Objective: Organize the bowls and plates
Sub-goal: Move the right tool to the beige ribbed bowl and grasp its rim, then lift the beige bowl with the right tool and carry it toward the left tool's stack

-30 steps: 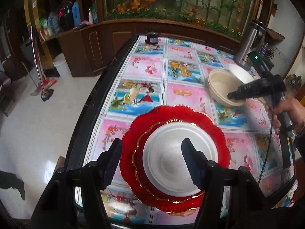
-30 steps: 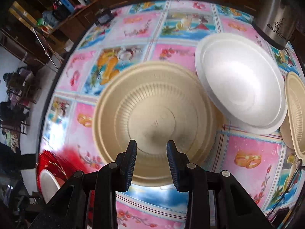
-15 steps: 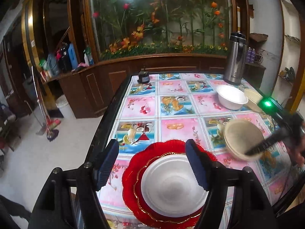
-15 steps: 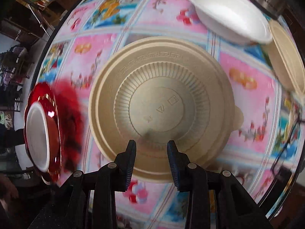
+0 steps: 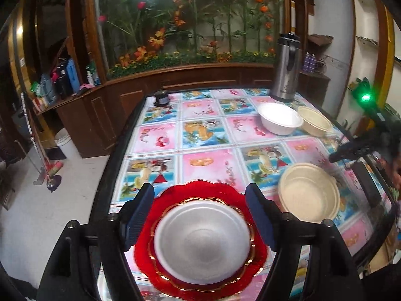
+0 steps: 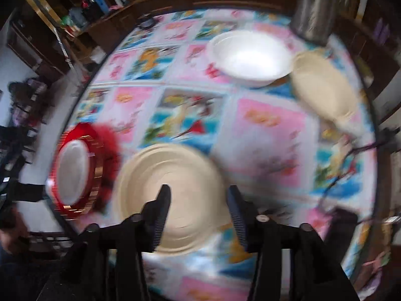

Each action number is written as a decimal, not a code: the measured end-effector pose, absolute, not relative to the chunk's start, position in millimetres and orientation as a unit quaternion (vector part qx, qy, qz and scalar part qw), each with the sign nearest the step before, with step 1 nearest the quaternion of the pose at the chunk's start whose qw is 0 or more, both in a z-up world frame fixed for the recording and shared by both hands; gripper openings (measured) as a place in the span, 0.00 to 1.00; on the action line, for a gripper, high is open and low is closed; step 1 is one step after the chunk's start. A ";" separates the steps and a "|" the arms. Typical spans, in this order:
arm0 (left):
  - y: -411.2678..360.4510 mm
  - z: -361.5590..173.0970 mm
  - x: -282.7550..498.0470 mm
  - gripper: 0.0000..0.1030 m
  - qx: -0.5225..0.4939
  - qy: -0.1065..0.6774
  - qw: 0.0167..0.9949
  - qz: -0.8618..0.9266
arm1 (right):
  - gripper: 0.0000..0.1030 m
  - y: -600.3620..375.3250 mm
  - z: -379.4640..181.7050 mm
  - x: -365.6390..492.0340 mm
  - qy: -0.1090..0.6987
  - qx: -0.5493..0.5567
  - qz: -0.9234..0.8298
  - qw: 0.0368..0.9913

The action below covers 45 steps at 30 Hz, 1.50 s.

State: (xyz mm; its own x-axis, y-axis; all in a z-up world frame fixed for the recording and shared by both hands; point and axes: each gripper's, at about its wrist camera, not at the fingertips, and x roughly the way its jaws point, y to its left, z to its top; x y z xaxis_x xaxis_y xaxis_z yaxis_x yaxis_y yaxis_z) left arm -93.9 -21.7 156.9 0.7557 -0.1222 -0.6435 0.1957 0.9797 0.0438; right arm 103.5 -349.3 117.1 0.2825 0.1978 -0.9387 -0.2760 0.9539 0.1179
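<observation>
Right, I'm between bowls now: the right gripper (image 6: 198,213) has let go of the near tan bowl (image 5: 309,192), which sits mouth-up on the counter (image 5: 205,135) just right of the red plates (image 5: 200,245). Its fingers have just been opening and stand about half apart with nothing pinched between them; in the blurred right wrist view the bowl lies below them, not in their grip. From the left wrist view I see that gripper off above the bowl's right side, clear of the rim.

My left gripper (image 5: 200,218) hovers over the white bowl (image 5: 201,240) that rests in the stacked red plates at the near edge. Its fingers have been widening too and stand well open, framing the bowl on either side but, as far as I can tell, not touching it.

Still to gather, I reckon: the far white bowl (image 5: 280,121) and the far tan bowl (image 5: 315,124), touching or nearly so beside the steel flask (image 5: 285,67). Next call is a reach back there with the right, fingers dropped over one rim.

Every bowl is round, so no long axis to line up; all open upward, so any rim point serves.
</observation>
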 end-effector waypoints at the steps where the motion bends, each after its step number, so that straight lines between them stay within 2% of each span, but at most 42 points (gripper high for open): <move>1: -26.4 155.9 -93.0 0.72 0.056 0.345 0.932 -0.094 | 0.54 -353.0 110.1 108.8 0.587 -0.046 0.154 0.794; 8: -47.1 146.8 -86.9 0.72 0.041 0.387 0.908 -0.152 | 0.54 -368.4 62.1 120.3 0.623 0.022 0.191 0.758; 9: -49.5 145.0 -84.9 0.72 0.035 0.397 0.903 -0.160 | 0.51 -368.4 58.9 115.9 0.626 0.031 0.193 0.755; 10: -52.3 142.4 -82.1 0.72 0.030 0.406 0.898 -0.168 | 0.39 -366.4 54.9 111.9 0.630 0.036 0.192 0.752; 12: -58.7 137.7 -76.1 0.72 0.017 0.425 0.886 -0.187 | 0.27 -360.1 49.5 99.9 0.640 0.033 0.184 0.746; 19: -103.3 118.2 -38.4 0.72 -0.014 0.490 0.836 -0.245 | 0.25 -379.7 52.2 76.3 0.626 0.053 0.148 0.763; 23: -140.1 93.1 -14.7 0.61 -0.005 0.535 0.802 -0.267 | 0.25 -384.0 52.8 69.9 0.621 0.070 0.142 0.768; 25: -157.6 75.2 -4.7 0.59 0.015 0.563 0.785 -0.258 | 0.25 -383.9 51.5 69.7 0.618 0.078 0.139 0.770; 29: -173.2 41.3 6.5 0.22 0.023 0.604 0.756 -0.252 | 0.25 -385.5 48.1 68.5 0.615 0.094 0.133 0.771; 30: -175.4 34.7 7.0 0.18 0.026 0.608 0.753 -0.250 | 0.25 -384.9 46.9 69.3 0.615 0.096 0.131 0.772; 36: -187.1 32.2 -8.0 0.18 0.047 0.598 0.755 -0.266 | 0.23 -391.2 47.7 64.4 0.621 0.115 0.119 0.766; 45: -167.7 68.1 -19.0 0.18 0.036 0.562 0.783 -0.264 | 0.23 -387.3 74.8 53.1 0.612 0.131 0.133 0.768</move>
